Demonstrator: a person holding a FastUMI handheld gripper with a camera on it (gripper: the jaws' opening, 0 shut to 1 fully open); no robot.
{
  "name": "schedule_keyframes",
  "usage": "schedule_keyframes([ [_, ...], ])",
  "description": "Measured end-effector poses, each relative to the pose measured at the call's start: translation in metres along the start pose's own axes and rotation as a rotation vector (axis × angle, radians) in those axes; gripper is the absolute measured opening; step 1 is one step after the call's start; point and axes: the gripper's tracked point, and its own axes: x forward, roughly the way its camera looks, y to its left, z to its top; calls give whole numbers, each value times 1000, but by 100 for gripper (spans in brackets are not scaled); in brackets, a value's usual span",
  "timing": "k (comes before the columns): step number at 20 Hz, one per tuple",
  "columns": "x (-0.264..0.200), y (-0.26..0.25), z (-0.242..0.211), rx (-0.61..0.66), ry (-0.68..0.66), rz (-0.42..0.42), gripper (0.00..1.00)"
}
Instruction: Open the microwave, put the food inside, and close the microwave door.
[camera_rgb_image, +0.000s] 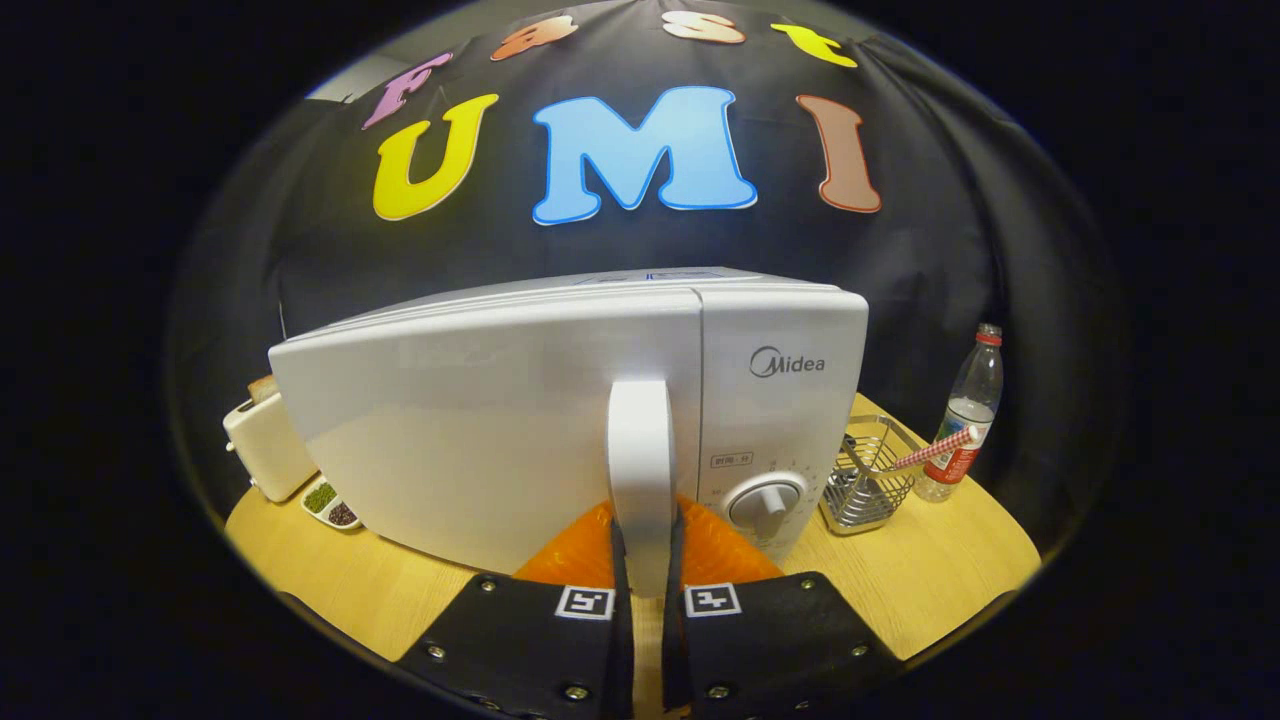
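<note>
A white microwave (480, 400) stands on the wooden table (930, 590), its door shut or nearly shut against the body. A tall white door handle (640, 440) runs down the right side of the door. My gripper (646, 545) is shut on that handle, one finger on each side of its lower part. To the right of the handle sit the control panel and a round white knob (768, 503). Something orange (580, 550) lies on the table just behind my fingers, below the door.
A white toaster (262, 445) with bread stands left of the microwave, a small dish (330, 503) of green and dark bits beside it. On the right stand a wire basket (868, 480) holding a red-striped stick and a clear water bottle (968, 415).
</note>
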Motion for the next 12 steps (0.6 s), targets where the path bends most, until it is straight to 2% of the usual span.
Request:
schedule_keyframes([
  [3, -7, 2, -4, -12, 23, 24, 11],
  [7, -50, 13, -19, -103, -19, 37, 11],
  [11, -69, 20, -29, -78, 32, 51, 11],
  [12, -75, 23, -31, -73, 43, 53, 14],
])
